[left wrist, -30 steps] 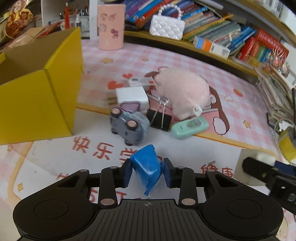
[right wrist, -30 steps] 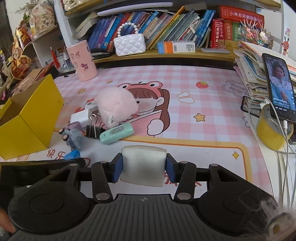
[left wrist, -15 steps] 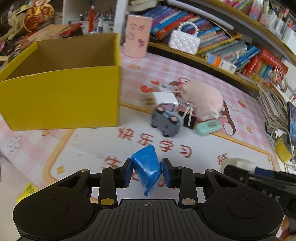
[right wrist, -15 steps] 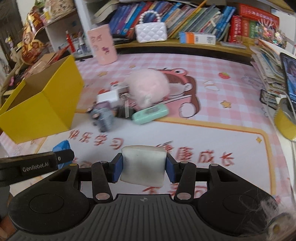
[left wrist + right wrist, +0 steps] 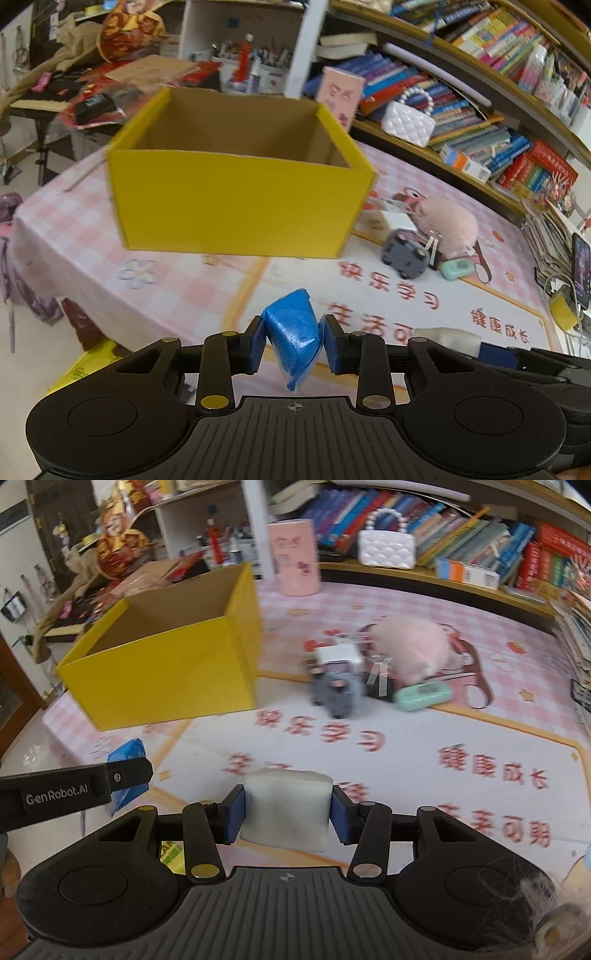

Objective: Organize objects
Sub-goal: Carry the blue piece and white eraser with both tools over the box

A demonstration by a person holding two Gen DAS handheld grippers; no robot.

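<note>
My left gripper [image 5: 294,345] is shut on a crumpled blue packet [image 5: 294,334], held in the air in front of the open yellow box [image 5: 236,206]. My right gripper [image 5: 287,818] is shut on a white foam block [image 5: 286,808], to the right of the left gripper [image 5: 127,771]. The box [image 5: 166,679] stands at the left of the pink mat, and I cannot see its floor. A grey toy car [image 5: 404,254], white charger [image 5: 338,655], black binder clip [image 5: 380,683], mint device [image 5: 423,696] and pink plush [image 5: 410,648] lie right of the box.
A pink cup [image 5: 295,557] and a white quilted purse [image 5: 386,548] stand at the back by a row of books [image 5: 480,546]. A phone [image 5: 581,271] leans on a paper stack at the far right. The table's left edge [image 5: 40,266] drops to the floor.
Both grippers have pulled back and swung left with their loads, so the yellow box now sits straight ahead of the left gripper. The things on the mat have not moved.
</note>
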